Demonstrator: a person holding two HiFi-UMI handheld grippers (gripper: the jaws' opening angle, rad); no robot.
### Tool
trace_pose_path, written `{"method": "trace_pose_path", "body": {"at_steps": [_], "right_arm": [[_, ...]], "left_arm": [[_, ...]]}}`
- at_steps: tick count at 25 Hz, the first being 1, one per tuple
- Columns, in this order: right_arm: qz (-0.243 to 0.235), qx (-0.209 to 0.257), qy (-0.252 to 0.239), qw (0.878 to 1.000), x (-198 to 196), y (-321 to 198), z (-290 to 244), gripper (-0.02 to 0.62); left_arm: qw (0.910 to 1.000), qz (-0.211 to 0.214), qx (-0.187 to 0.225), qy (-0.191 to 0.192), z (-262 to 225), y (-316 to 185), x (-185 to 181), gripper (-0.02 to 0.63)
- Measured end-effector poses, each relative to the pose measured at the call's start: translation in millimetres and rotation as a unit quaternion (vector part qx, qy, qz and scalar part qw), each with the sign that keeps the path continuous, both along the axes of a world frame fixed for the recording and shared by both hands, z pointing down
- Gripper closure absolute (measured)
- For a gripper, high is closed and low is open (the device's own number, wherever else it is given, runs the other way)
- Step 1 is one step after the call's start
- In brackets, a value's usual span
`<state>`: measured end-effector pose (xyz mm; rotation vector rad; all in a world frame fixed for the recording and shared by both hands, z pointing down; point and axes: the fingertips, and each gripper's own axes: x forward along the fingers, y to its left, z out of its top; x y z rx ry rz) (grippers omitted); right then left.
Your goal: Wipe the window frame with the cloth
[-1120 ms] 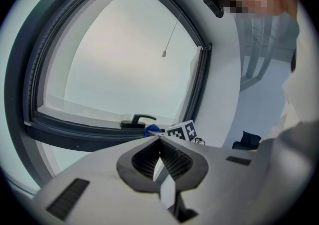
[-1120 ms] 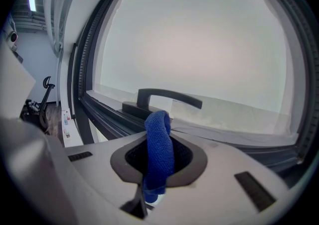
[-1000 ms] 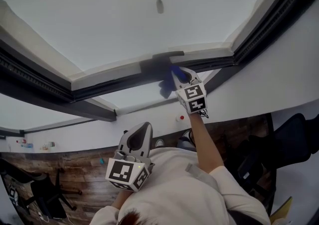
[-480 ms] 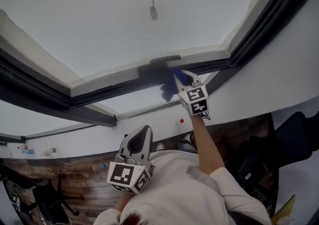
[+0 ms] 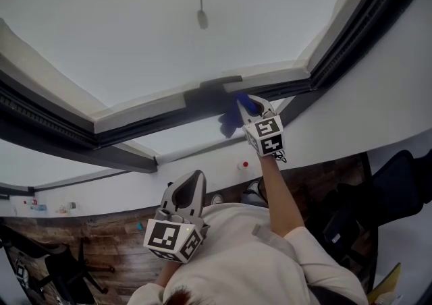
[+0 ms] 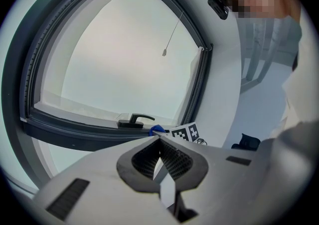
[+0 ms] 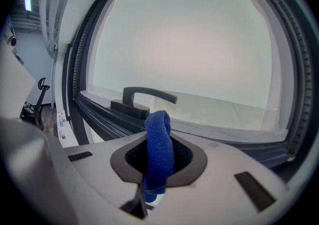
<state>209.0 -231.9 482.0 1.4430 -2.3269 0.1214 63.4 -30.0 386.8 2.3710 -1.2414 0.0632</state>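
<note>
Two grippers showed. The right gripper [image 7: 159, 142] had its jaws clamped on the blue cloth [image 7: 158, 124]. The cloth was a folded strip, its long axis running along the jaws and its rounded loop end poking forward past the tips toward the handle [image 7: 144, 97]. Just ahead of that gripper lay the dark frame [image 7: 99, 114]. The cloth was at the bottom rail beside the handle, though contact could not be confirmed. The left gripper [image 6: 159, 144] was held back near the person's chest, well behind the right one. Its jaws were together on nothing and aimed up at the same rail. Farther beyond, a cord [image 5: 201, 17] hung before the pale glass.
</note>
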Motion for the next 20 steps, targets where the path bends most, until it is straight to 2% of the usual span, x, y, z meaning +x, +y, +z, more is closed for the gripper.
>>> {"method": "trace_pose_path", "body": {"at_steps": [12, 20], "right_arm": [[0.007, -0.002, -0.003, 1.0, 20, -3, 0, 0.545], [0.009, -0.003, -0.007, 1.0, 30, -5, 0, 0.545]], "left_arm": [[0.9999, 0.009, -0.004, 0.006, 1, -8, 16, 0.6], [0.9994, 0.034, -0.004, 0.004, 0, -4, 37, 0.601]]}}
